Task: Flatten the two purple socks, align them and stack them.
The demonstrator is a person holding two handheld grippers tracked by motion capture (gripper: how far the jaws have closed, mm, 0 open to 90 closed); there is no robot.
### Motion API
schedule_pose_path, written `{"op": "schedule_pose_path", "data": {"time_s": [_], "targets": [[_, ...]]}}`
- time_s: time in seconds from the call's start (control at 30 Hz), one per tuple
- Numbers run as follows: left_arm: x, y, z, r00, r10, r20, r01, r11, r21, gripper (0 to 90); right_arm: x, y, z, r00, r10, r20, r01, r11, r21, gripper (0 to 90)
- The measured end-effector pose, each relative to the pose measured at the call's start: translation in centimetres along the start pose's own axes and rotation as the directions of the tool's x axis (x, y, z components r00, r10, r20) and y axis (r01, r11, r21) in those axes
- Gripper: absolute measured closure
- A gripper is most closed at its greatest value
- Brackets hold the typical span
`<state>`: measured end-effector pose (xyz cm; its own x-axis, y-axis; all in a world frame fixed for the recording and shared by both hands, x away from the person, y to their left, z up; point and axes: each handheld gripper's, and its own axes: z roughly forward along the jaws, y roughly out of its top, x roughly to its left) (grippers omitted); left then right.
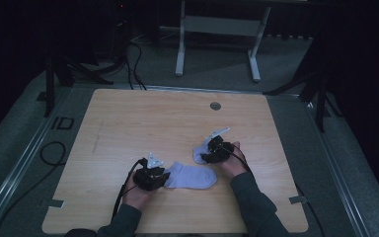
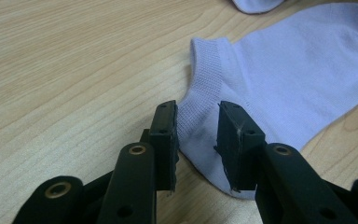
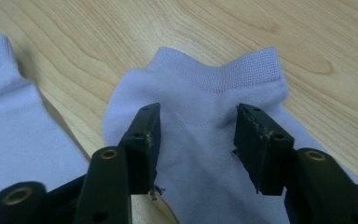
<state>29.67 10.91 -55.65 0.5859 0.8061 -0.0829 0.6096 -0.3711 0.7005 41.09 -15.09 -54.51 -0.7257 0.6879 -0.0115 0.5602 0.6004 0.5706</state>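
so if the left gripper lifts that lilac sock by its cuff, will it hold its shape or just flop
The sock will probably flop: it is thin knit lying flat on the table, so the toe end should hang. It looks light. The left gripper has its fingers open around the ribbed cuff; a shallow pinch might slip off.

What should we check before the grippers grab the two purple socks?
1. Left gripper open over its sock: ok, jaws stand apart around the heel edge of the near sock.
2. Right gripper open over its sock: ok, jaws straddle the far sock below its cuff.
3. Fabric between the pads: cannot tell if the pads already touch cloth.
4. Socks lying flat on the table: ok.
5. Socks apart from each other: cannot tell, the hands cover the gap in the high view.
6. Cables off the socks: ok.
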Motion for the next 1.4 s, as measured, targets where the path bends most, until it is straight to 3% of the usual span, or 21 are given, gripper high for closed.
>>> {"op": "schedule_pose_path", "data": {"time_s": [0.23, 0.47, 0.63, 0.83, 1.03, 1.1, 1.2, 1.4], "targets": [[-0.1, 0.0, 0.0, 1.0000, 0.002, 0.003, -0.002, 1.0000, 0.001, 67.5, 0.1, 0.1, 0.0, 1.0000, 0.002, 0.003, -0.002, 1.000, 0.005, 60.3], [0.0, 0.0, 0.0, 1.0000, -0.002, 0.007, 0.002, 1.0000, -0.002, 67.0, -0.5, 0.1, 0.0, 0.9962, 0.081, 0.031, -0.081, 0.997, -0.013, 84.1], [0.0, 0.0, 0.0, 1.0000, -0.005, 0.005, 0.005, 1.0000, -0.005, 66.9, -0.4, 0.0, -0.3, 0.9956, 0.091, 0.023, -0.091, 0.996, -0.026, 85.3], [0.1, 0.0, -0.1, 0.9997, -0.019, 0.013, 0.020, 0.9996, -0.021, 66.1, 0.2, 0.4, -2.4, 0.9968, 0.080, -0.005, -0.080, 0.993, -0.092, 85.0], [0.1, 0.0, -0.2, 0.9998, -0.019, 0.011, 0.019, 0.9996, -0.021, 66.2, 0.4, 0.4, -4.7, 0.9945, 0.095, -0.046, -0.101, 0.979, -0.178, 84.7], [0.2, 0.0, -0.2, 0.9998, -0.017, 0.010, 0.017, 0.9996, -0.021, 66.1, 0.6, 0.3, -6.3, 0.9936, 0.094, -0.062, -0.106, 0.968, -0.227, 84.7], [0.1, 0.0, -0.1, 0.9997, -0.020, 0.010, 0.020, 0.9996, -0.022, 65.7, 0.7, 0.0, -7.4, 0.9902, 0.103, -0.095, -0.125, 0.956, -0.266, 84.7], [0.1, 0.0, -0.2, 0.9998, -0.017, 0.010, 0.017, 0.9997, -0.019, 65.3, 1.0, -0.5, -9.3, 0.9883, 0.103, -0.113, -0.134, 0.939, -0.318, 84.6]]}}
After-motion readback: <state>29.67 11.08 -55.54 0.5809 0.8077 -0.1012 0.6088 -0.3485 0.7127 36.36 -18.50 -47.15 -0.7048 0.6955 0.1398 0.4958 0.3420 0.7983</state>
